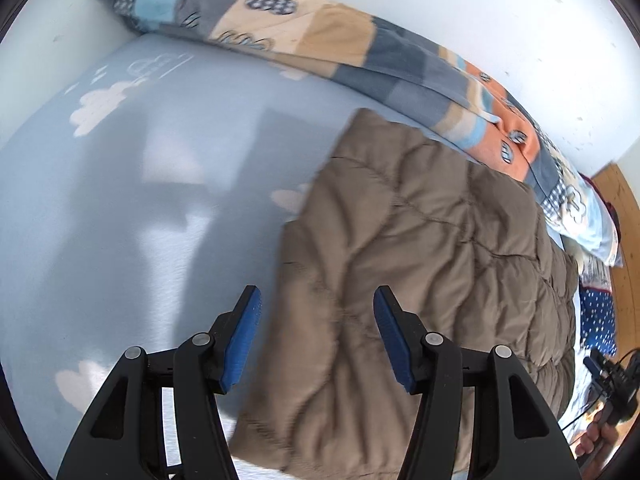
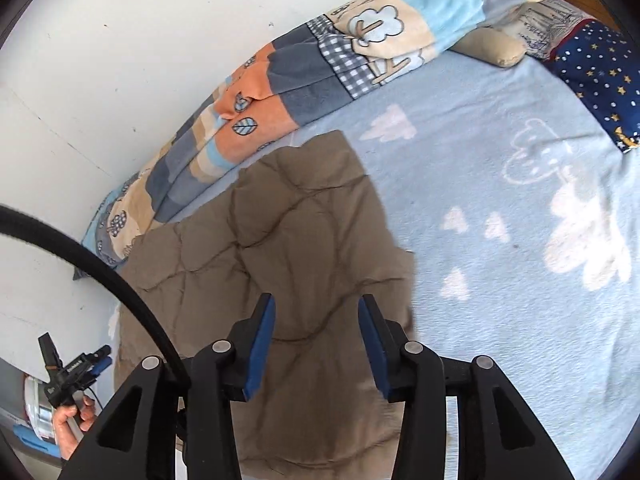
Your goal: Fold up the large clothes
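Lying flat on the bed (image 1: 100, 208), a brown quilted garment (image 1: 420, 248) occupies the middle of both views, its stitched panels creased and its surface puckered. In the left wrist view it spreads from the near edge toward the far right; in the right wrist view (image 2: 280, 240) it fills the near left part of the bed. Whether it is folded in layers cannot be told.

Left tool (image 1: 318, 336): jaws parted at a moderate gap, blue pads facing each other, nothing pressed between them; the garment's left border lies beneath the gap, and contact cannot be judged. Right tool (image 2: 316, 344): jaws likewise apart at a moderate gap, above the near part of the garment, gripping nothing. Each view also catches the other tool small at its near edge, held in a hand (image 2: 72, 420).

Beneath the garment, a pale blue blanket (image 2: 500, 160) with white cloud and tree shapes covers the bed. Along the far side, against the white wall (image 1: 480, 12), runs a rolled patchwork blanket (image 1: 360, 52) in blue, grey, cream and orange. Near the head of the bed in the right wrist view sit a beige soft toy (image 2: 496, 48) and a dark blue pillow (image 2: 596, 76) with stars and dots. A black cable (image 2: 100, 268) curves across the left of that view. Wooden floor (image 1: 624, 208) shows at the far right of the left wrist view.
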Demonstrator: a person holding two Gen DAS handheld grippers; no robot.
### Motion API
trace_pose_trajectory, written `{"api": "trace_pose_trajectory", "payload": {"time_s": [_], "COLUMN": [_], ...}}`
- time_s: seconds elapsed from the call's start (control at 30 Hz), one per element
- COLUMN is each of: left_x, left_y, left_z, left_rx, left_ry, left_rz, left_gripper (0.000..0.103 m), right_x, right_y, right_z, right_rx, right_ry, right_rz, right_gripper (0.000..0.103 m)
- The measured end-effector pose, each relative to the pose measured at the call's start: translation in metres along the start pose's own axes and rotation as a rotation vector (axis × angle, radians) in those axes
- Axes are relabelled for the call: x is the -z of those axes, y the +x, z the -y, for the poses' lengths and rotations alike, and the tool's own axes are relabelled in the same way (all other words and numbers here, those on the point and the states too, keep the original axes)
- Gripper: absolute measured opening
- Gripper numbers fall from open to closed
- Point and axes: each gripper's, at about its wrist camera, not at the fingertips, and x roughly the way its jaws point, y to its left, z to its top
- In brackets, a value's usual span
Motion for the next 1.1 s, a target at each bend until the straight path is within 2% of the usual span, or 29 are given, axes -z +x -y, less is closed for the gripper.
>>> {"api": "trace_pose_trajectory", "payload": {"time_s": [0.2,0.4,0.5,0.6,0.77,0.87,0.93,1.1], "left_x": [0.0,0.003,0.007,0.01,0.026,0.035,0.037,0.041], "left_y": [-0.005,-0.005,-0.016,-0.04,-0.077,-0.088,-0.088,-0.073], "left_z": [-0.025,-0.015,0.006,0.034,0.076,0.091,0.096,0.101], "left_rx": [0.023,-0.011,-0.085,-0.151,-0.217,-0.263,-0.276,-0.323], "left_ry": [-0.072,-0.008,0.095,0.207,0.378,0.455,0.482,0.518], "left_rz": [-0.014,-0.013,0.073,0.218,0.45,0.544,0.563,0.532], "left_gripper": [0.057,0.057,0.057,0.057,0.057,0.057,0.058,0.058], "right_x": [0.0,0.001,0.001,0.002,0.007,0.011,0.012,0.017], "right_y": [-0.014,-0.022,-0.024,-0.03,-0.033,-0.032,-0.03,-0.015], "right_z": [0.018,0.017,0.012,-0.001,-0.028,-0.039,-0.041,-0.035], "right_rx": [0.009,0.017,0.009,-0.011,-0.041,-0.053,-0.063,-0.038], "right_ry": [0.046,0.021,0.004,-0.032,-0.118,-0.163,-0.168,-0.147], "right_rz": [0.004,0.008,0.008,0.023,0.032,0.023,0.014,-0.025], "right_gripper": [0.047,0.049,0.049,0.049,0.049,0.049,0.049,0.05]}}
